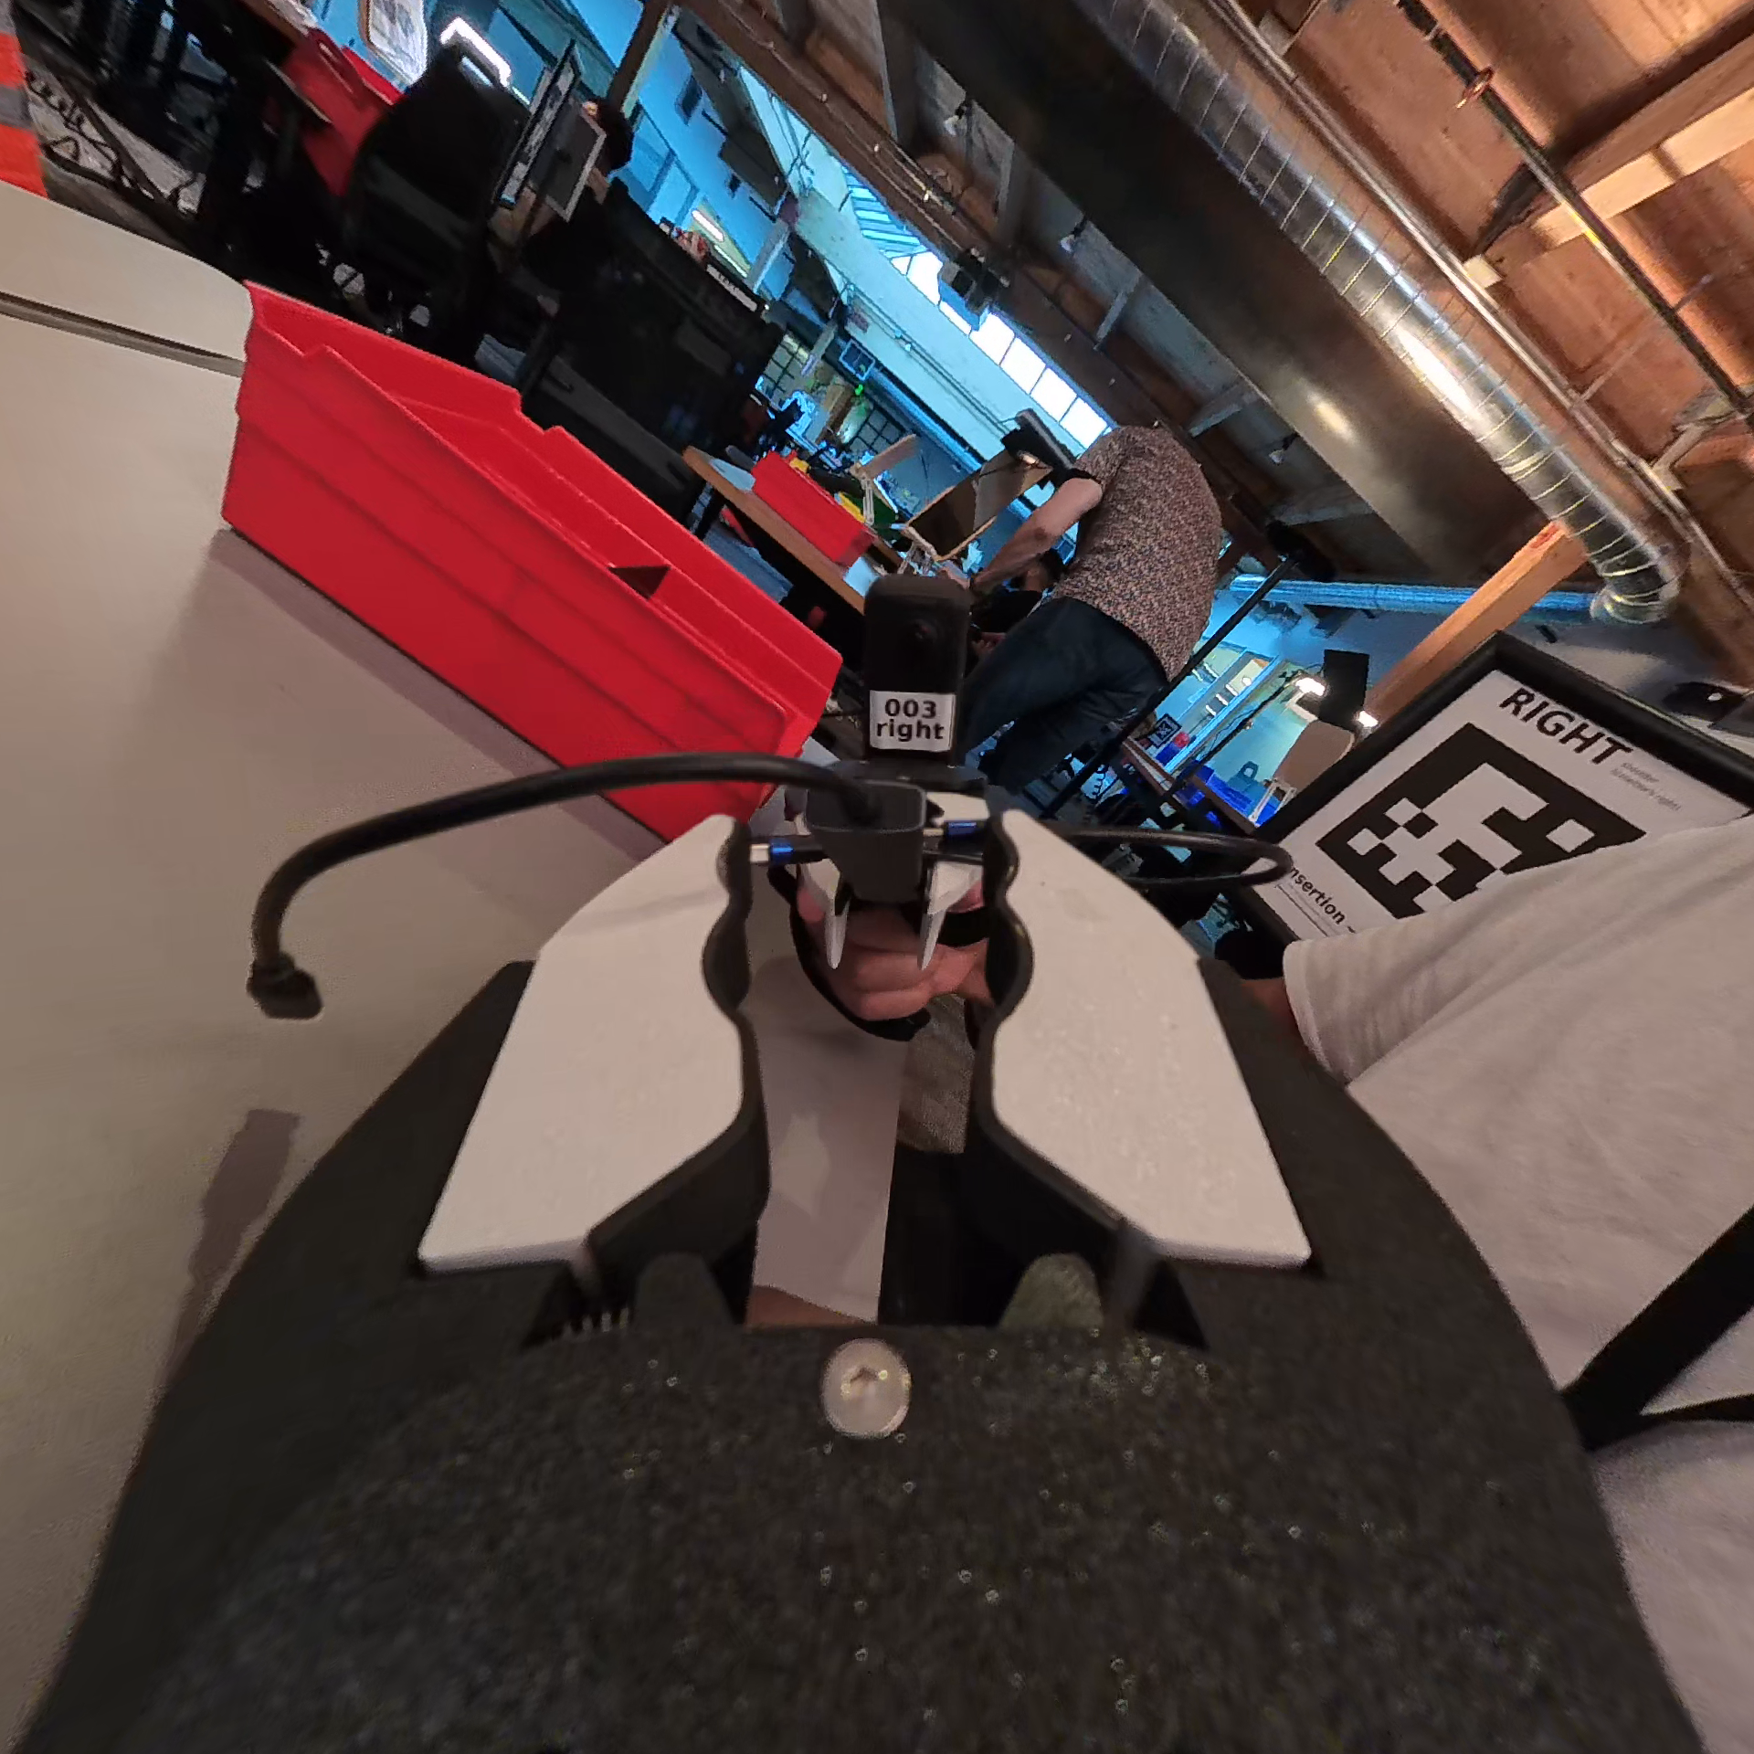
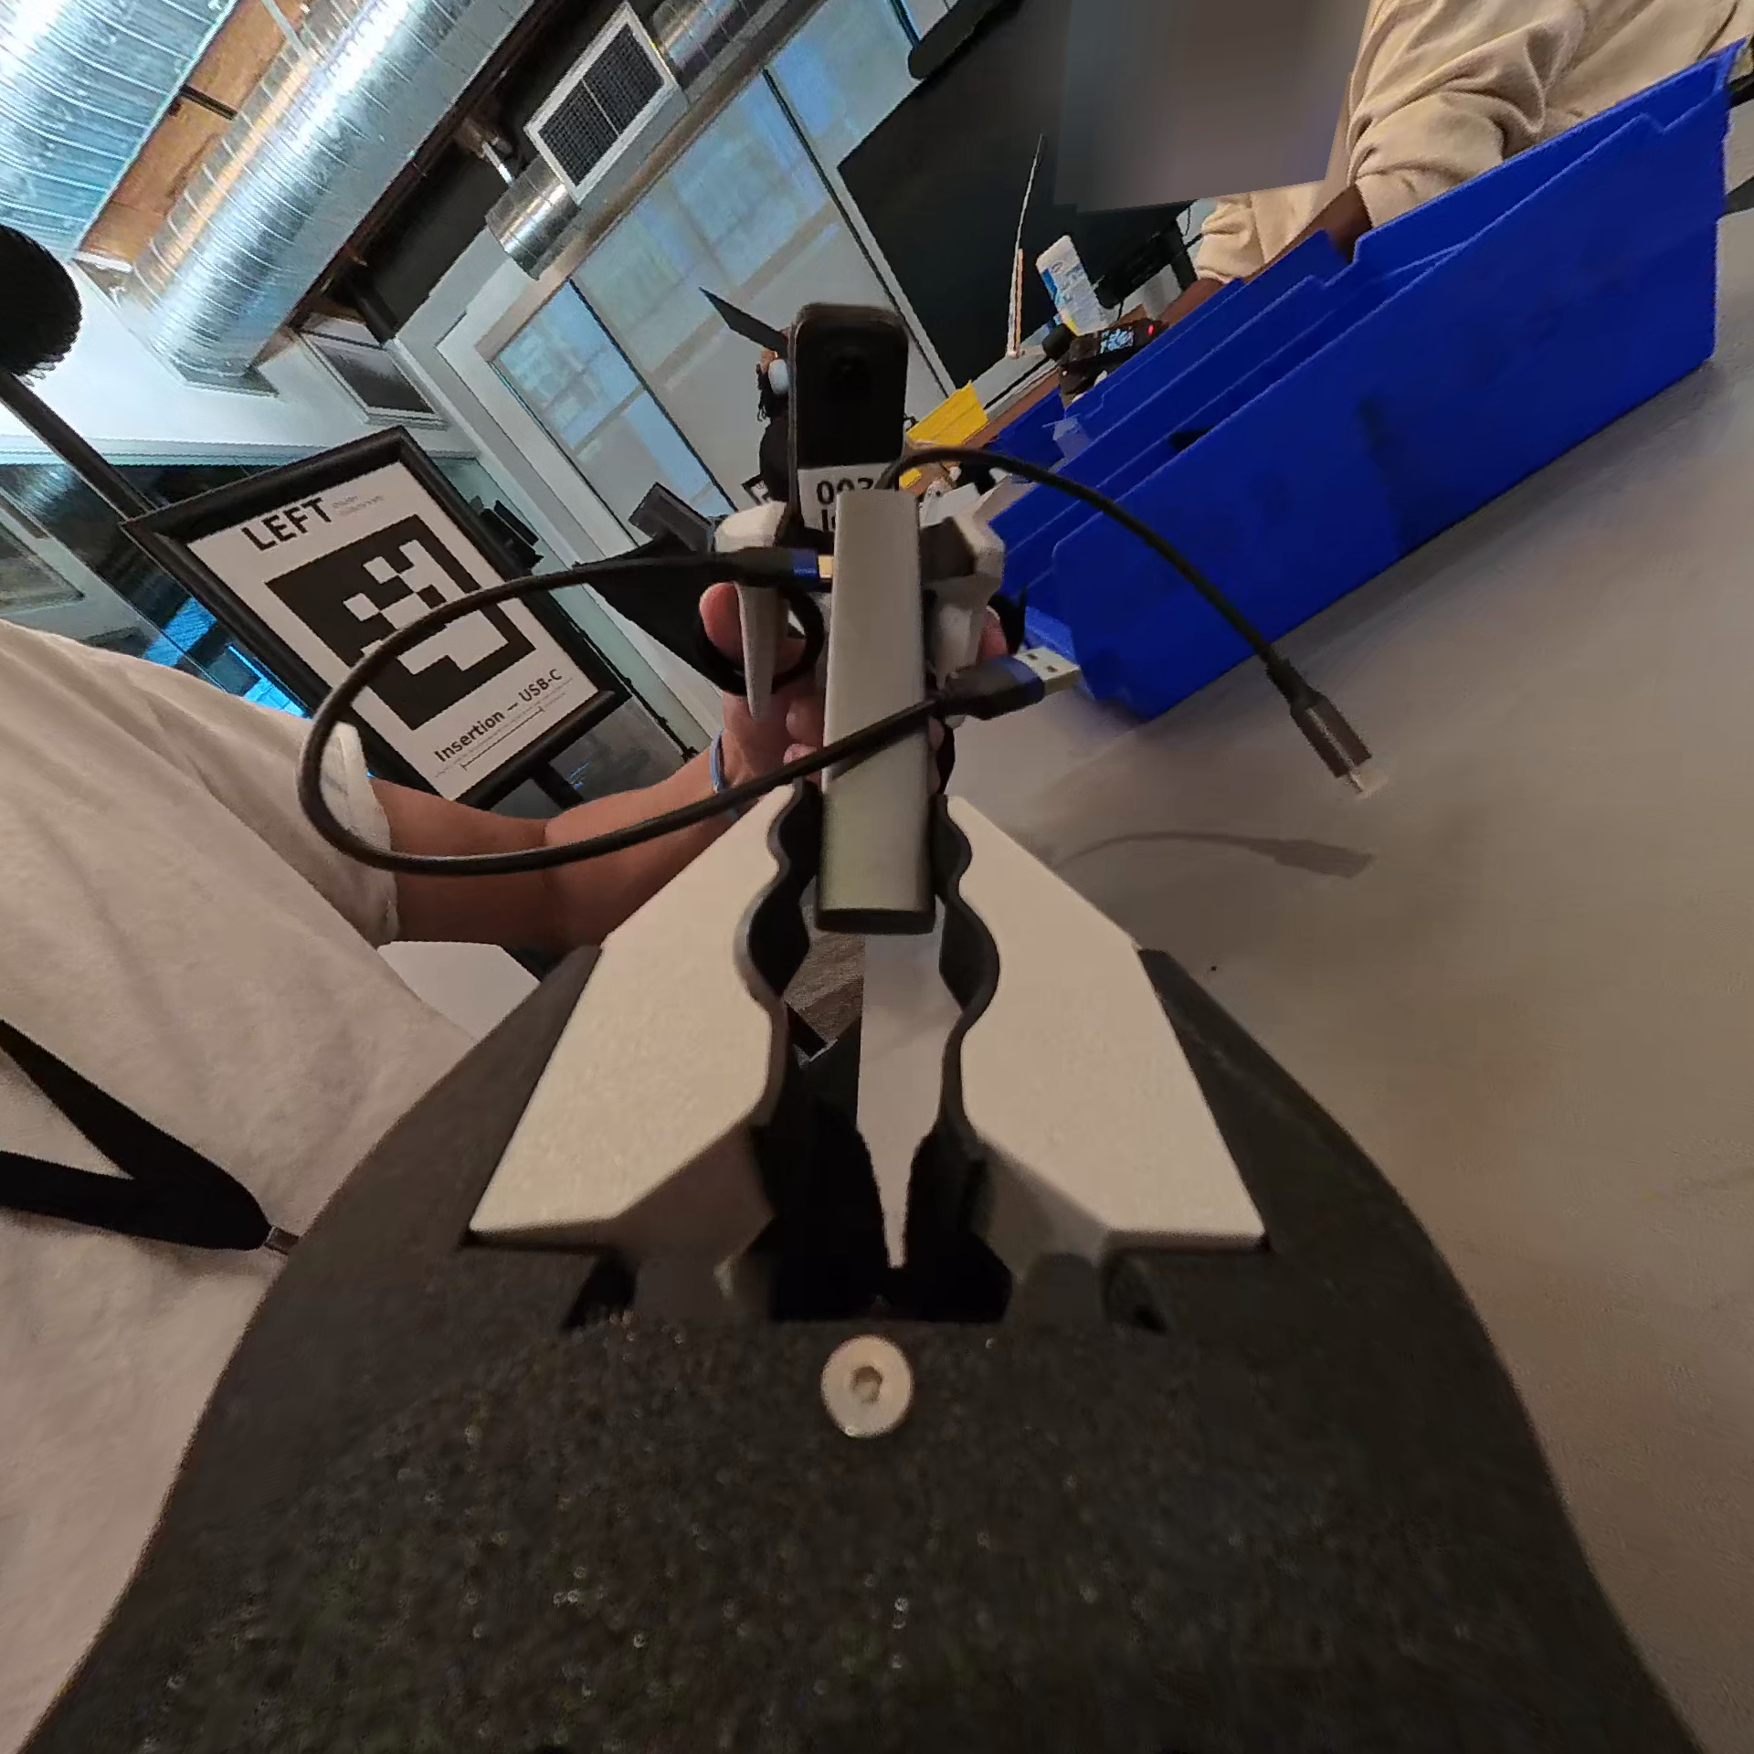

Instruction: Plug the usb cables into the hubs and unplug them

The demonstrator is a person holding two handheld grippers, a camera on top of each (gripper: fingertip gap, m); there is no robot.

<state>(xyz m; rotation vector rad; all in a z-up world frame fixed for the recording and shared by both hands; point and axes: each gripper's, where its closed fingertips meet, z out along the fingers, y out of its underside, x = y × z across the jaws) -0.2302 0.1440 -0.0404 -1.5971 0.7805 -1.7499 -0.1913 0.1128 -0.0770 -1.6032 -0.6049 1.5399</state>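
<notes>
Two grippers meet: right gripper (image 2: 868, 883) clamps grey hub (image 2: 873, 721), long axis toward 12 o'clock. Left gripper (image 1: 868, 854) fingers straddle its far end; contact unclear.

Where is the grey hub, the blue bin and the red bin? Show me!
grey hub (image 2: 873, 721), right wrist view, on its long flat face.
blue bin (image 2: 1405, 456), right wrist view, on its side wall.
red bin (image 1: 494, 541), left wrist view, on its side wall.

Hub (image 2: 873, 721) between facing hand-held grippers.
</notes>
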